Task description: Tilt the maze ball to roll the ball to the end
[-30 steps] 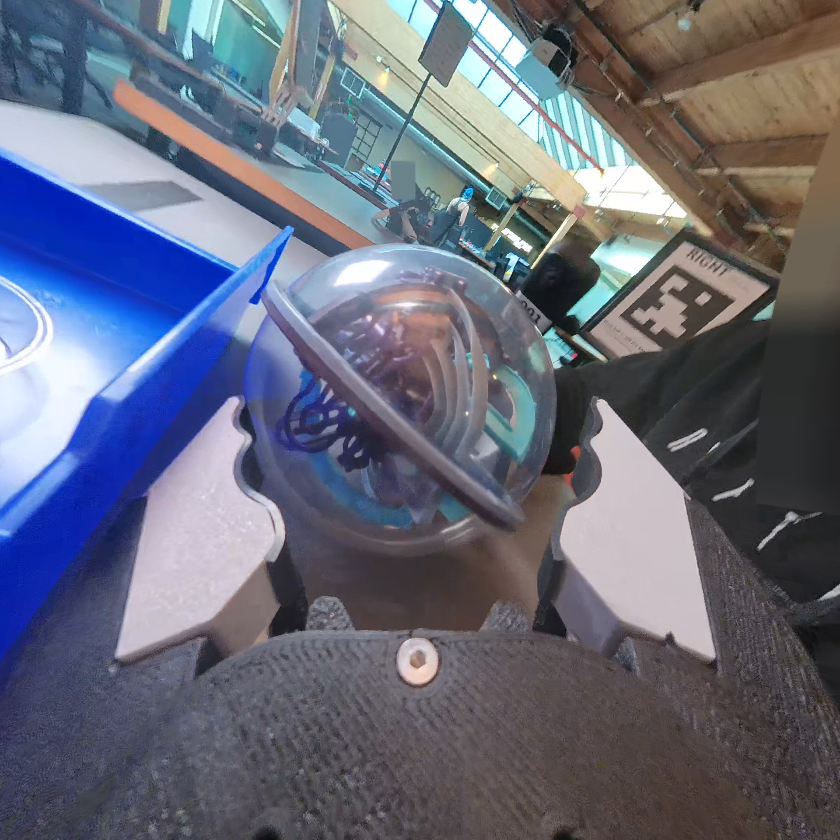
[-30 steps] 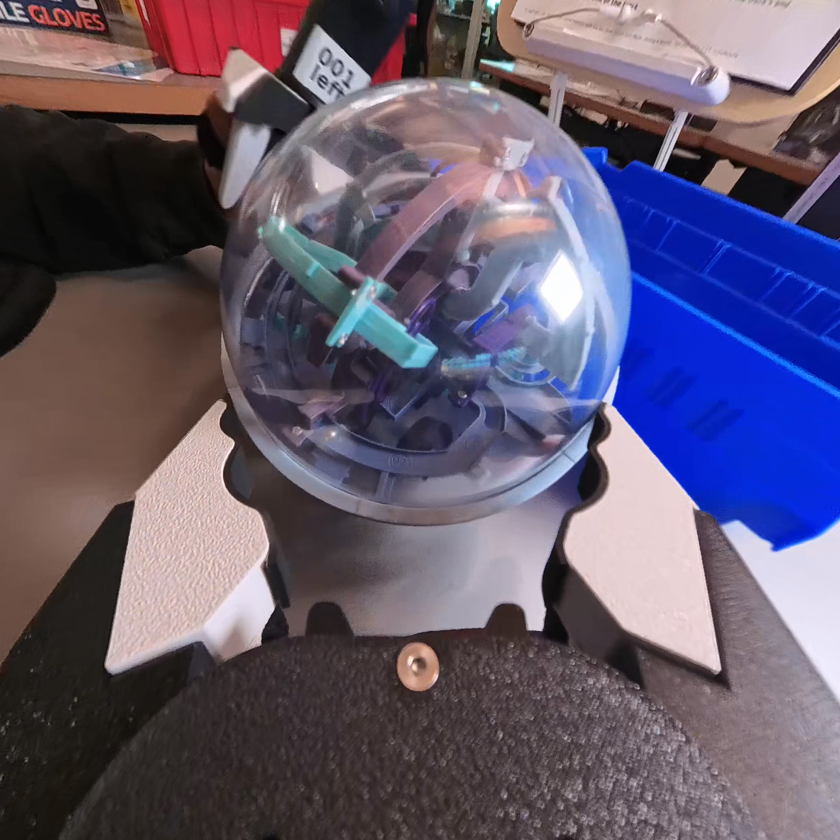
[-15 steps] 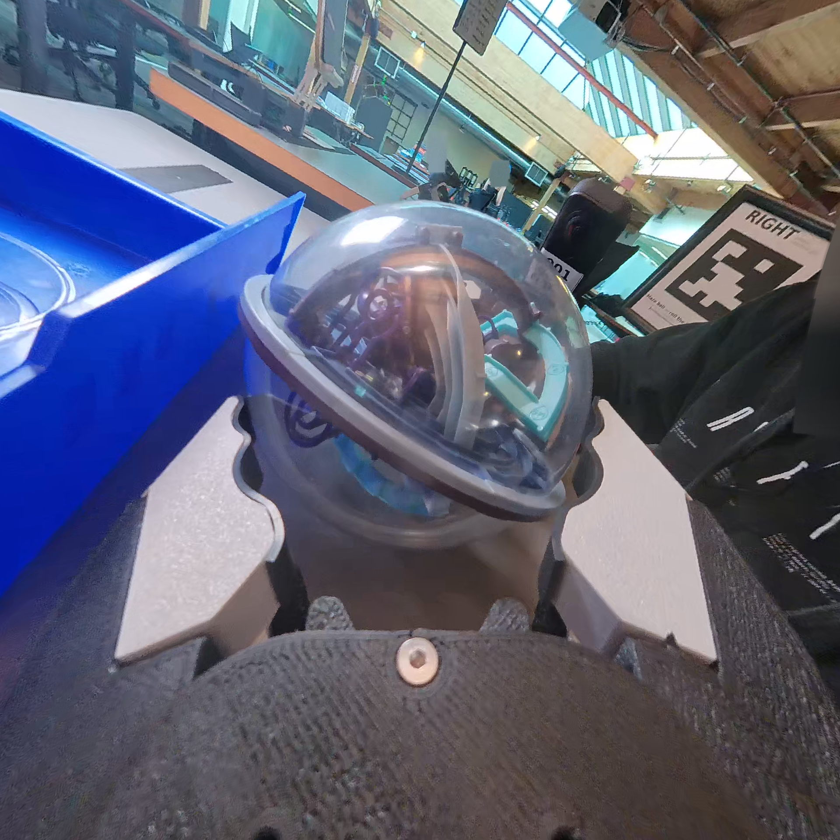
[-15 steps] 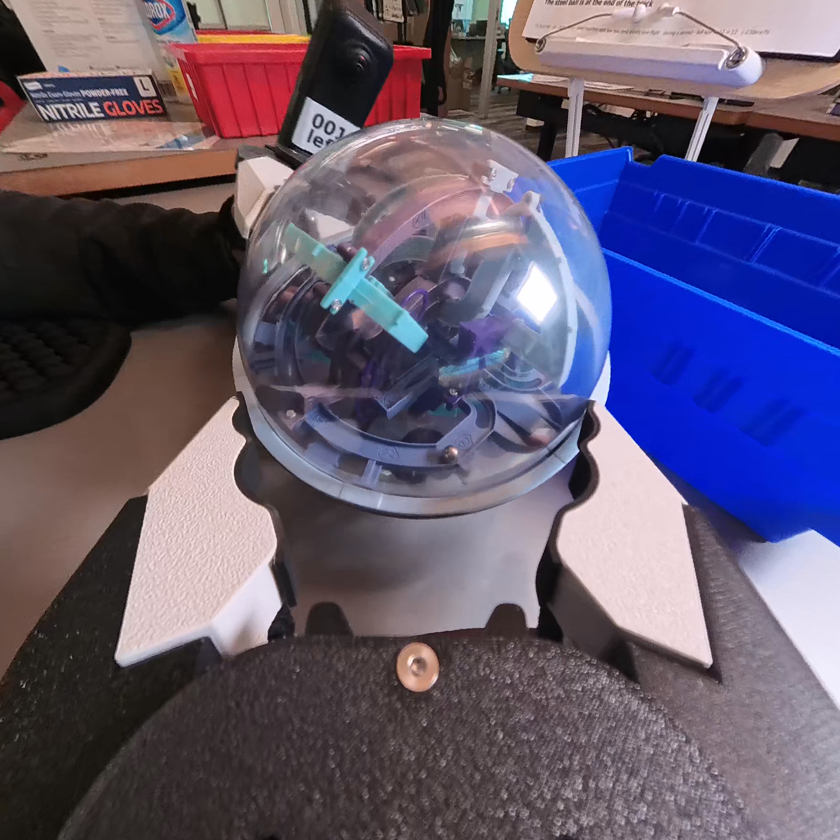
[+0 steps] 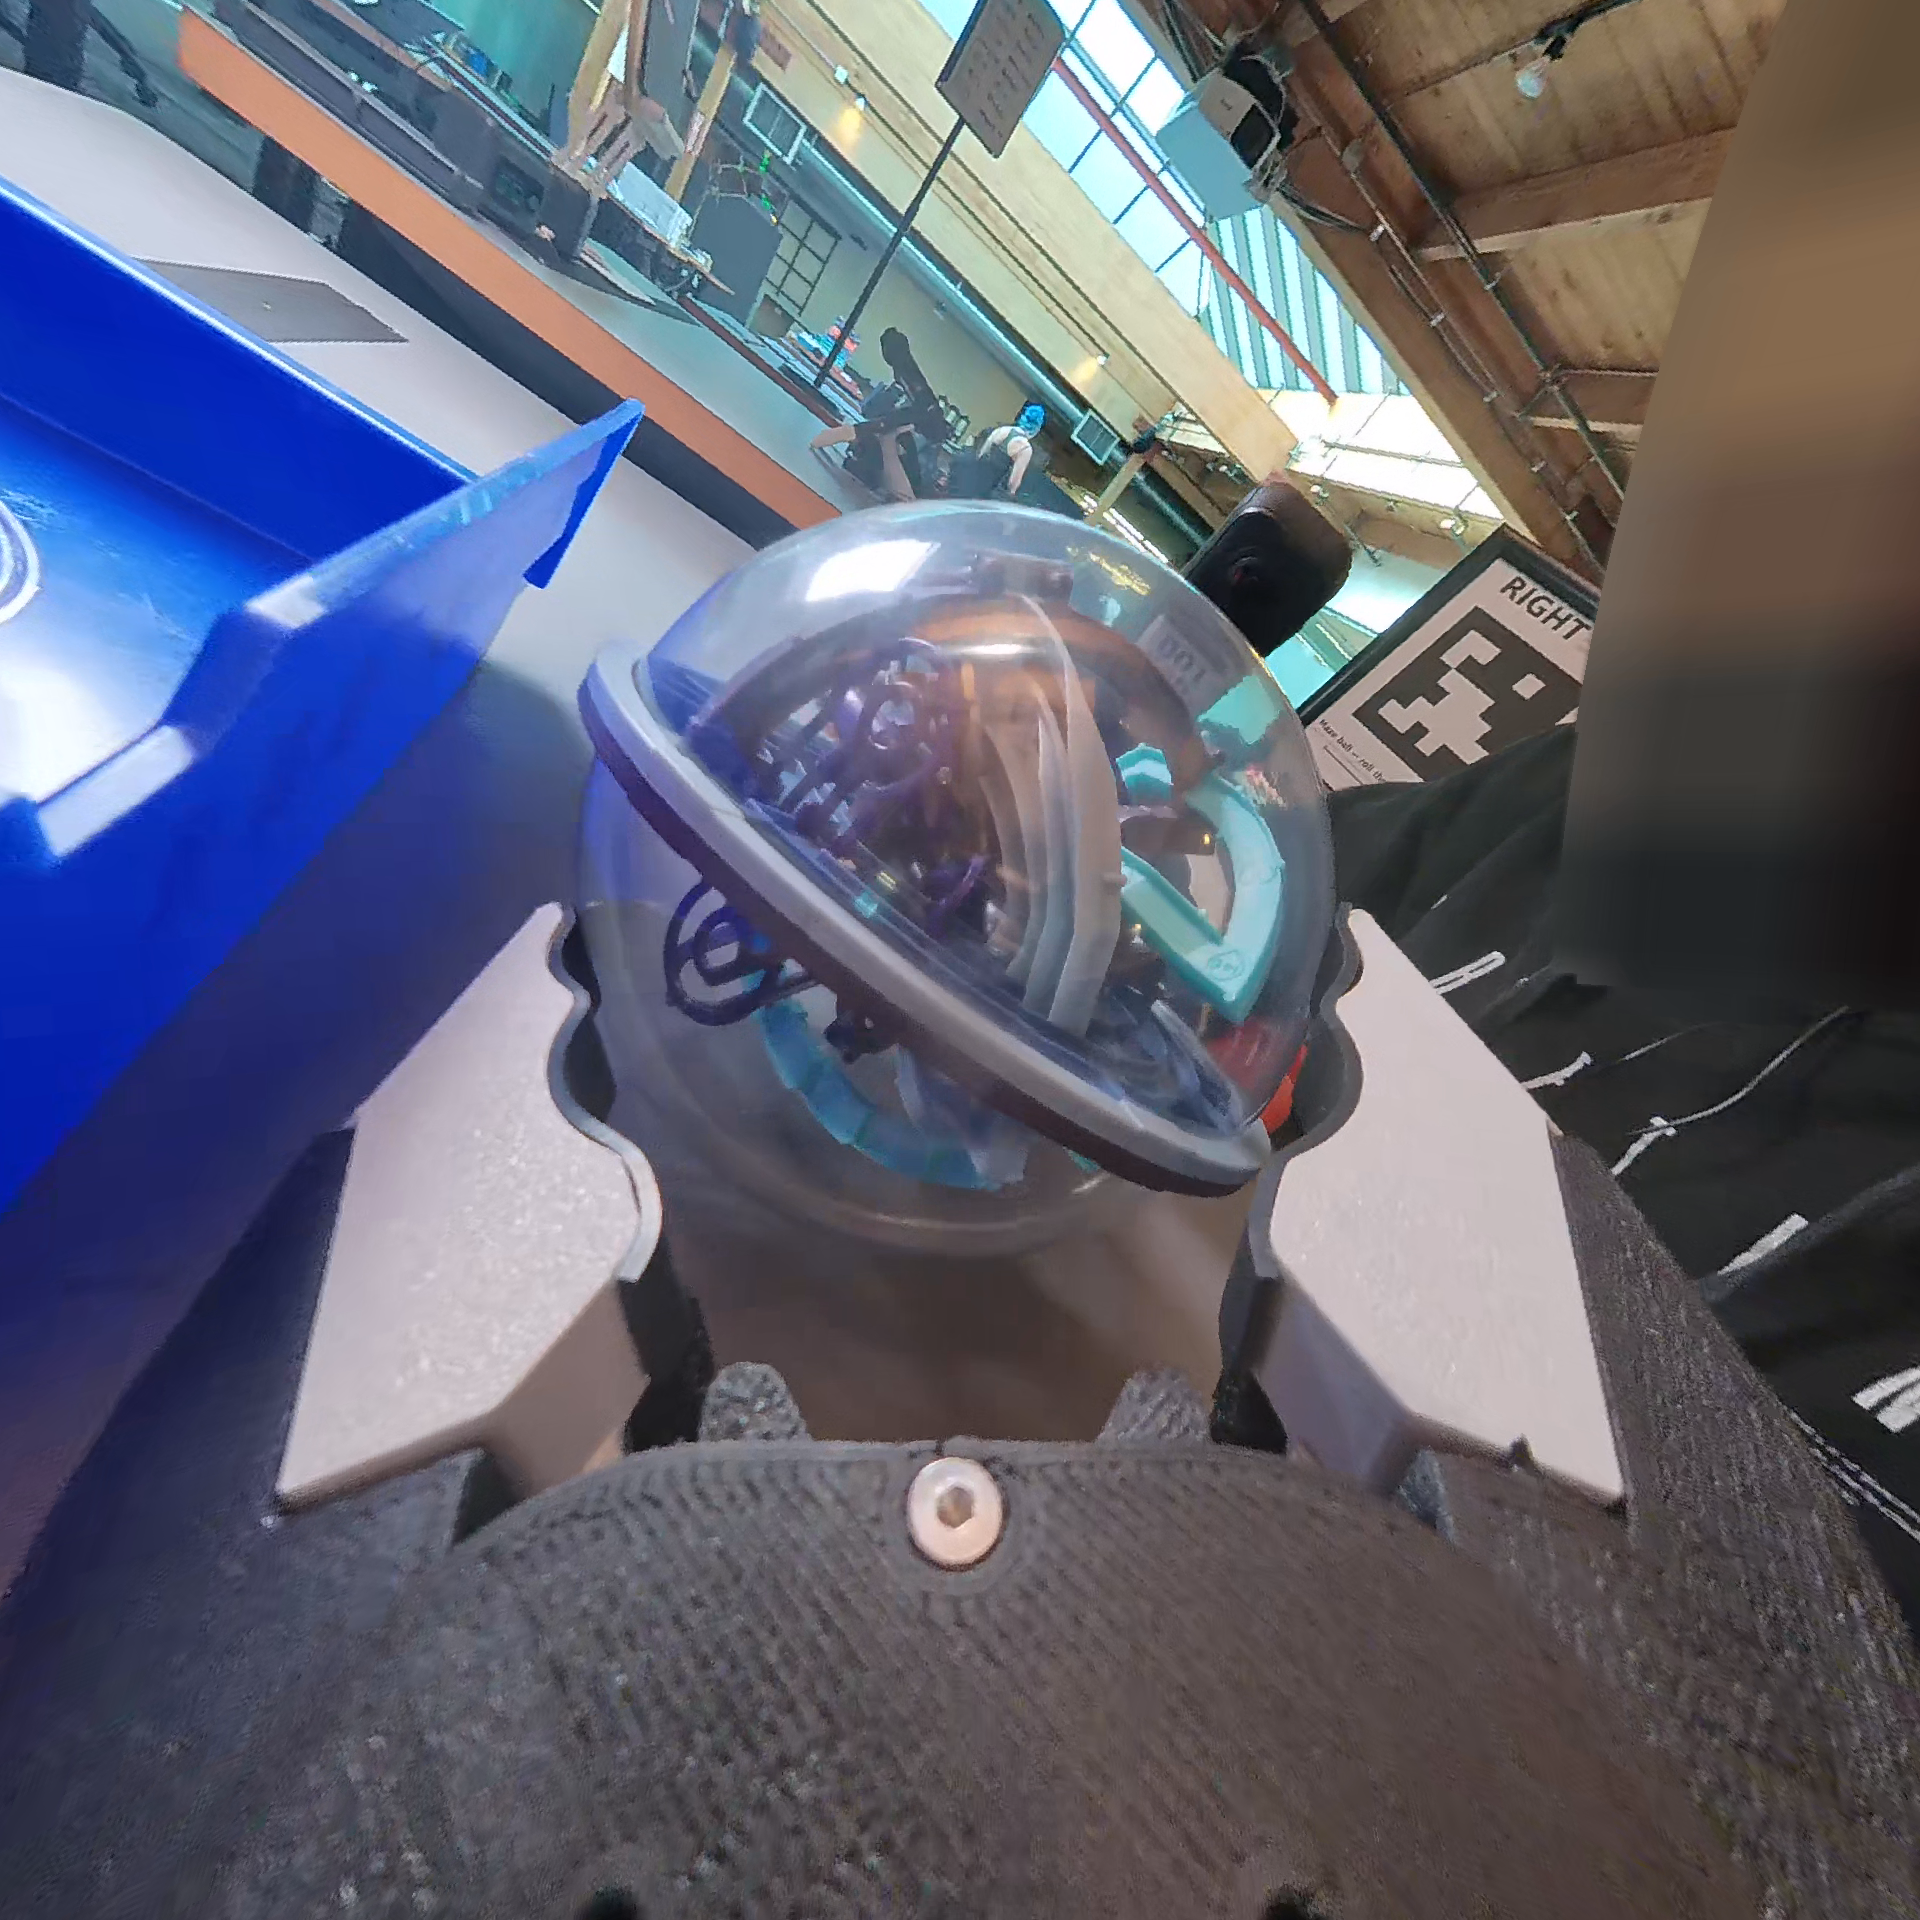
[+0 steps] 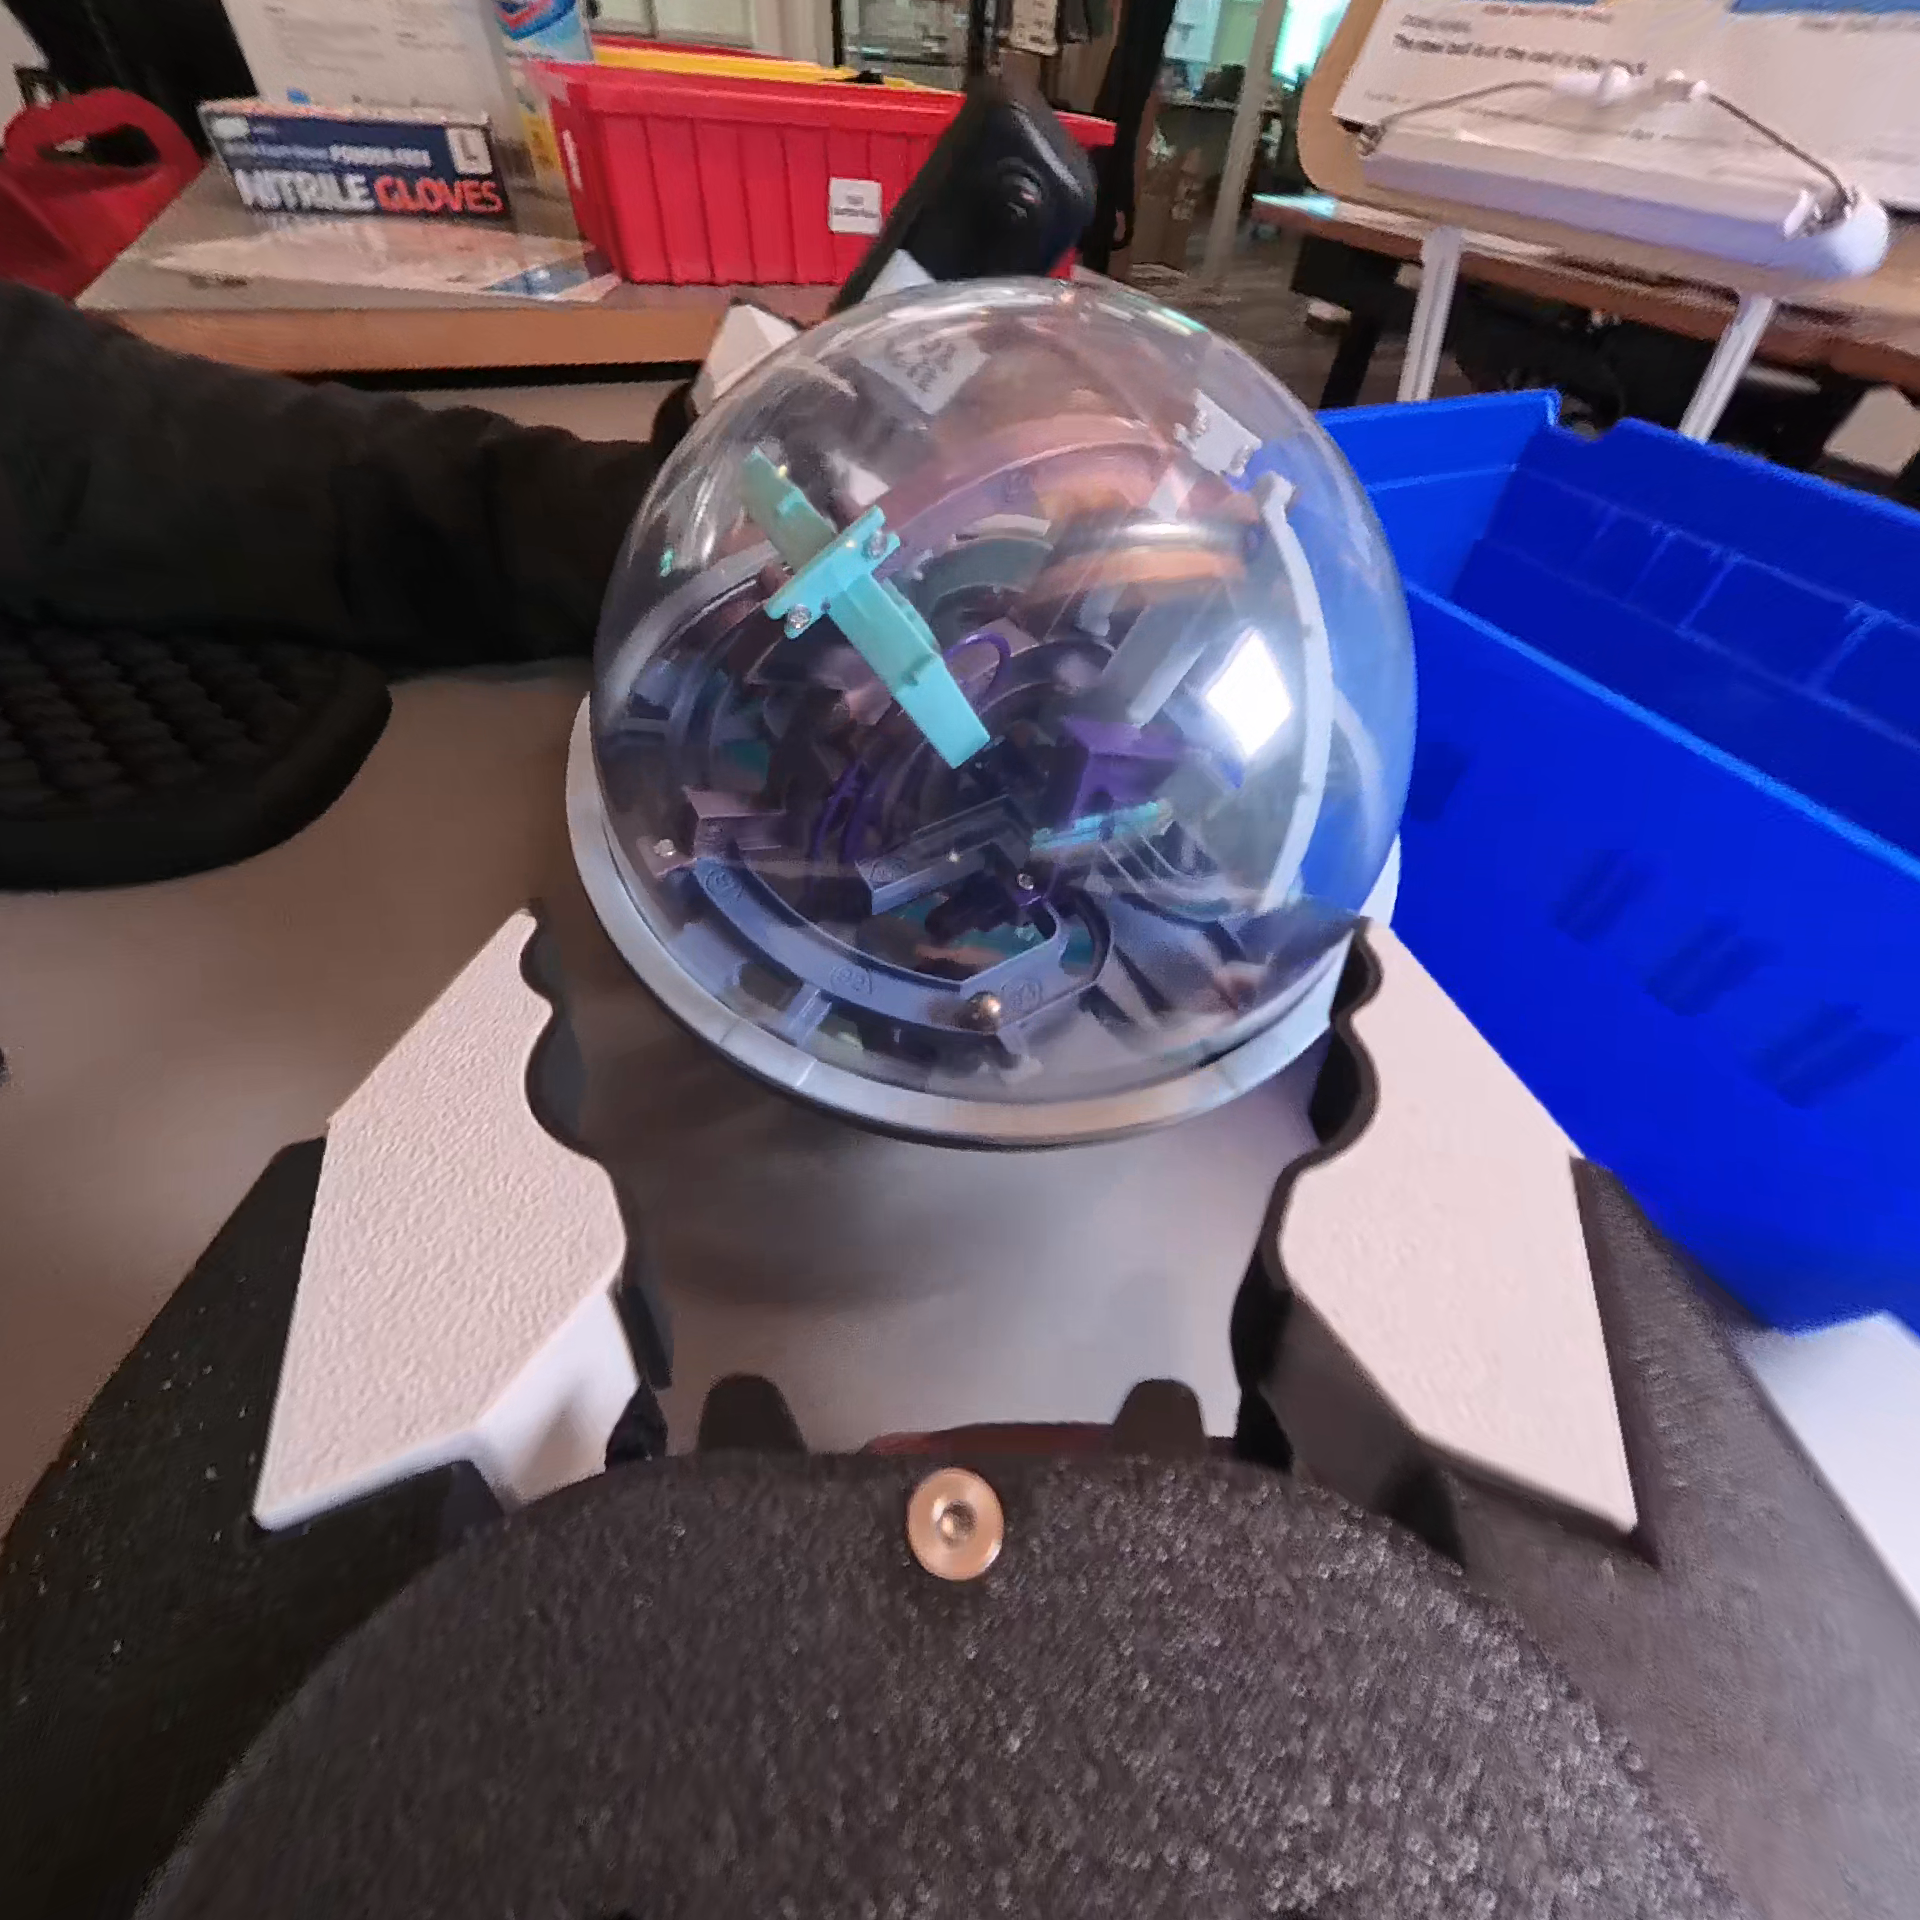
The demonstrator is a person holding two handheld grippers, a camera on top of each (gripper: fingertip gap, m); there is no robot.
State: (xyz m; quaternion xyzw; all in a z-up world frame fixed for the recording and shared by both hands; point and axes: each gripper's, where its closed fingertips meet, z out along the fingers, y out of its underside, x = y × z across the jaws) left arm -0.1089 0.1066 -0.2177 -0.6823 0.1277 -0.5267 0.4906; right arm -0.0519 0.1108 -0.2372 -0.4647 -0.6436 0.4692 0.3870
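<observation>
I have the maze ball (image 5: 951, 873) clamped between my 2 grippers, left gripper (image 5: 951, 1049) and right gripper (image 6: 940, 1049), each closed on it. It sits tilted just beside the blue bin (image 6: 1662, 790), above the counter (image 6: 239, 997); its small steel ball (image 6: 983, 1006) rests low on a track.

Clear maze ball (image 6: 997, 707), seam ring tilted, small metal ball (image 6: 983, 1006) on low track.

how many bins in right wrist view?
2 for sure: a blue bin right of the maze ball, and a red bin on the far table. More may be hidden.
</observation>
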